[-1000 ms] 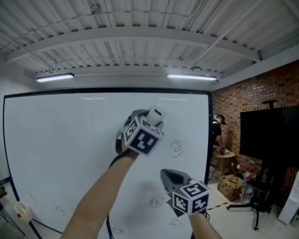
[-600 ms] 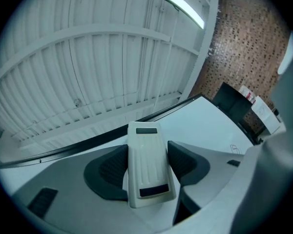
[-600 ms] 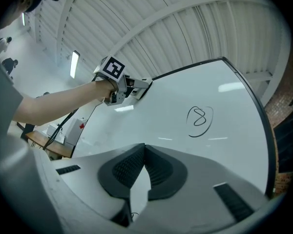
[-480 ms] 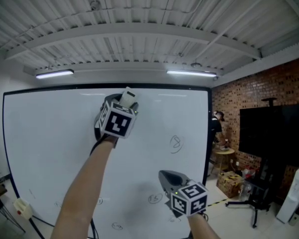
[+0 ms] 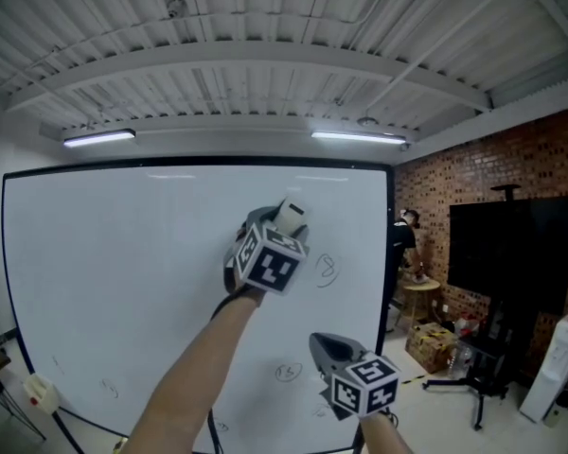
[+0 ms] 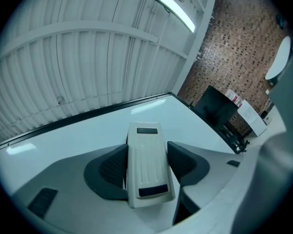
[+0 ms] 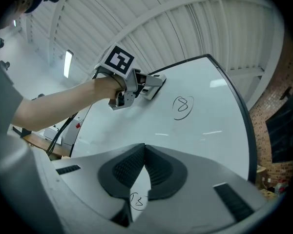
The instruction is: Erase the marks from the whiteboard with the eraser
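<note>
A large whiteboard (image 5: 123, 282) fills the wall ahead. My left gripper (image 5: 284, 223) is raised against it, shut on a white eraser (image 6: 146, 162) whose far end presses the board (image 6: 88, 135). A circled "8" mark (image 5: 328, 270) lies just right of the eraser (image 5: 292, 216). Lower down a circled "13" mark (image 5: 287, 373) sits near my right gripper (image 5: 328, 348), which hangs shut and empty below. In the right gripper view the left gripper (image 7: 154, 84) holds the eraser (image 7: 155, 80) left of the circled 8 (image 7: 182, 106), and the circled 13 (image 7: 136, 199) shows under the closed jaws.
Fainter marks (image 5: 108, 387) sit at the board's lower left. A black TV on a stand (image 5: 511, 263) stands by the brick wall at right, with a stool (image 5: 418, 296), boxes (image 5: 434, 345) and a person (image 5: 402, 244) behind the board's right edge.
The left gripper with the eraser swept left and up half a second ago, then came back right and down toward the circled 8. The right gripper stayed low.
</note>
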`<state>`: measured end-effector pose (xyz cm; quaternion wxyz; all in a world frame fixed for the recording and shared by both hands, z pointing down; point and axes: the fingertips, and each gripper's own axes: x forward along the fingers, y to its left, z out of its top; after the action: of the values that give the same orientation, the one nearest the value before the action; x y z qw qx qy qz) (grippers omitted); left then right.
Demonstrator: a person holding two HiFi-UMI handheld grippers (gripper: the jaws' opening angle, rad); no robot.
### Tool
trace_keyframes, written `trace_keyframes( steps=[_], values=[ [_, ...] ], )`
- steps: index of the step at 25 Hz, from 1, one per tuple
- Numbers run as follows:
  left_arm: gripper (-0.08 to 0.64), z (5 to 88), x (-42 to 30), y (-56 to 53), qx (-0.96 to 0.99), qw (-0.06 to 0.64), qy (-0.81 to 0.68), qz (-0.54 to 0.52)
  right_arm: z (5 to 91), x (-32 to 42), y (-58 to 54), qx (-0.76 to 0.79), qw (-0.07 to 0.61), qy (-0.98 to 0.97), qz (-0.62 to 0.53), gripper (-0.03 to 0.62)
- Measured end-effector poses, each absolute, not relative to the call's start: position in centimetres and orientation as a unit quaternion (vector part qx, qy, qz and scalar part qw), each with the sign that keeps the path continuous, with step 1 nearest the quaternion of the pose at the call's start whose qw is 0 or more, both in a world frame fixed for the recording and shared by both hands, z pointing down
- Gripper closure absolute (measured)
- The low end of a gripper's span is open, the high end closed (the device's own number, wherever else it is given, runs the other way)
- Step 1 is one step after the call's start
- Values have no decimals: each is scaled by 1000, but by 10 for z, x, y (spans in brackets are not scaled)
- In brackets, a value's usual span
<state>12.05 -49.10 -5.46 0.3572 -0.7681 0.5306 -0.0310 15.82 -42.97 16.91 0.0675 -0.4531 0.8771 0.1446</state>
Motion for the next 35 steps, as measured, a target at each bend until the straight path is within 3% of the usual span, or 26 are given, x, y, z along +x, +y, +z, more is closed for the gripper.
trace_keyframes(
  steps=[13, 35],
  values=[
    [301, -2, 73, -438, -793, 317, 521, -1, 168, 147, -397, -437, 71, 884, 149, 600],
    [300, 248, 35, -418, -852, 130, 506, -20, 246, 126, -383, -414, 57, 904, 92, 600]
  ],
)
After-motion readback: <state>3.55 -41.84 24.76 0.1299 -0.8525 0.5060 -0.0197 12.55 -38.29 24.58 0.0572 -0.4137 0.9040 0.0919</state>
